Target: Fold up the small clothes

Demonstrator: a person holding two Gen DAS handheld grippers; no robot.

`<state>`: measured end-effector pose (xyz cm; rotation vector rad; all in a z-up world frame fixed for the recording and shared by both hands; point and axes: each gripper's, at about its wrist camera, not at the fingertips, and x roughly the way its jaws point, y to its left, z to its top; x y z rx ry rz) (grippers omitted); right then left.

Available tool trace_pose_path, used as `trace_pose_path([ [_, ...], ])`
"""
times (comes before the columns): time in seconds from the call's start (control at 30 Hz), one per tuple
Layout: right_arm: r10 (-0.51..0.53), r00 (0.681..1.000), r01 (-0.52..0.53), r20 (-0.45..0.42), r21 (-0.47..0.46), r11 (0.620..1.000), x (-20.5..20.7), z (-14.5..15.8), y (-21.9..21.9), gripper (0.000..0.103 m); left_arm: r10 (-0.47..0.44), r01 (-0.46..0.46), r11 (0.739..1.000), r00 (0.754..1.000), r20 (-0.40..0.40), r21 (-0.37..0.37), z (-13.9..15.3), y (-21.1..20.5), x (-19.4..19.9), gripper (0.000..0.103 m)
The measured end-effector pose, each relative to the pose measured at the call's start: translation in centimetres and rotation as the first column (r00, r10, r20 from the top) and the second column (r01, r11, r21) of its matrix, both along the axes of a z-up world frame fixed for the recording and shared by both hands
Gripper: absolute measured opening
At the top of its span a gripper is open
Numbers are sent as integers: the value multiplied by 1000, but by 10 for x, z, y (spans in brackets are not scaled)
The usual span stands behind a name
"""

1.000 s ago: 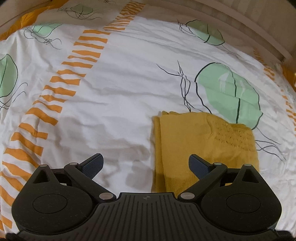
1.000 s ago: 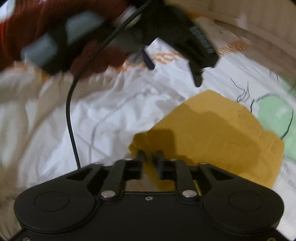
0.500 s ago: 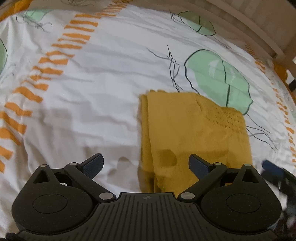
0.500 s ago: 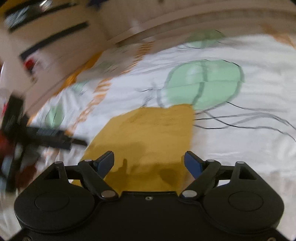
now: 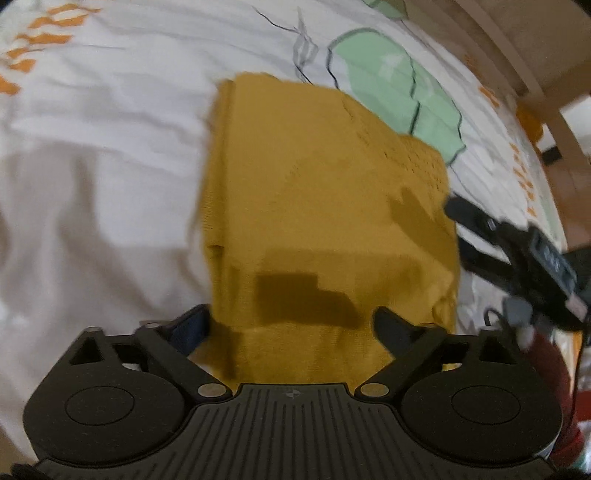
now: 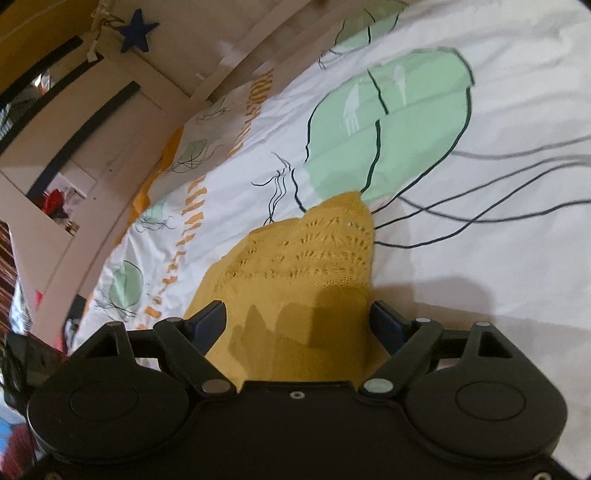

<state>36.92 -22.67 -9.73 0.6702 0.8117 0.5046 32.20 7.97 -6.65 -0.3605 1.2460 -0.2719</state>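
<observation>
A mustard-yellow knit garment (image 5: 325, 206) lies folded into a rectangle on the white printed bedsheet (image 5: 103, 155). My left gripper (image 5: 291, 325) is open, its fingers straddling the garment's near edge just above it. The right gripper shows at the garment's right side in the left wrist view (image 5: 517, 251). In the right wrist view the garment (image 6: 306, 266) shows its patterned knit end, and my right gripper (image 6: 297, 321) is open and empty, its fingers spread over the garment's near part.
The sheet has green leaf prints (image 6: 388, 122) and orange stripe bands (image 6: 192, 218). A wooden bed frame (image 5: 517, 62) runs along the far right edge. Furniture with a blue star (image 6: 138, 33) stands beyond the bed.
Both grippers moved in close over the garment. The right gripper, shut a second ago on the garment's corner, let go and now is open at the garment's other side.
</observation>
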Motion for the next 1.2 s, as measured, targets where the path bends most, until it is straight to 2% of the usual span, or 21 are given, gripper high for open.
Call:
trace_pose_path([
  [0.07, 7, 1000, -7, -6, 17, 1000, 5, -5, 3, 88, -26, 26, 999, 999, 21, 23, -2, -8, 2, 92],
  [0.1, 13, 1000, -13, -5, 23, 1000, 7, -6, 4, 91, -31, 30, 999, 999, 33, 20, -4, -10, 3, 92],
  [0.2, 29, 1000, -29, 4, 38, 999, 12, -6, 8, 95, -19, 20, 1000, 998, 60, -24, -7, -11, 6, 87],
  [0.23, 32, 999, -32, 2, 39, 999, 13, -6, 8, 95, -10, 12, 999, 998, 68, -29, -6, -11, 7, 77],
  [0.27, 39, 999, -39, 0, 40, 998, 14, -7, 9, 95, -3, 5, 1000, 997, 76, -26, -5, -11, 8, 61],
  [0.3, 45, 999, -45, -2, 39, 998, 15, -6, 9, 92, -3, 5, 1000, 997, 82, -20, -4, -11, 8, 53],
  [0.37, 45, 999, -45, -13, 10, 999, 14, -4, 8, 71, -14, 16, 999, 996, 88, -31, -3, -11, 8, 32],
  [0.4, 42, 999, -43, -24, -12, 999, 14, -4, 8, 53, -14, 18, 999, 996, 89, -41, -2, -10, 7, 27],
  [0.43, 32, 999, -33, -35, -42, 999, 13, -3, 7, 47, -15, 21, 998, 996, 91, -57, -2, -9, 7, 24],
  [0.47, 28, 999, -30, -42, -51, 998, 12, -2, 6, 45, -18, 24, 997, 996, 91, -70, -2, -8, 7, 21],
  [0.67, 9, 999, -11, -33, -54, 998, -11, 23, -1, 40, -37, 50, 989, 995, 92, -140, 13, -16, -9, 19],
  [0.8, 25, 999, -29, -46, -94, 995, -38, 47, -12, 39, -94, 114, 977, 989, 115, -180, 28, -36, -40, 14],
  [1.0, 8, 996, -17, -87, -101, 995, -94, 69, -46, 37, -157, 182, 960, 979, 129, -214, 37, -58, -91, 14],
  [1.1, -31, 996, 21, -84, -118, 993, -113, 72, -62, 38, -140, 159, 979, 979, 149, -126, 32, -64, -106, 15],
  [1.13, -50, 996, 41, -76, -119, 992, -118, 73, -66, 41, -130, 146, 985, 979, 156, -94, 30, -63, -110, 15],
  [1.2, -92, 994, 84, -61, -129, 988, -127, 74, -76, 42, -106, 118, 991, 982, 156, -67, 28, -60, -114, 15],
])
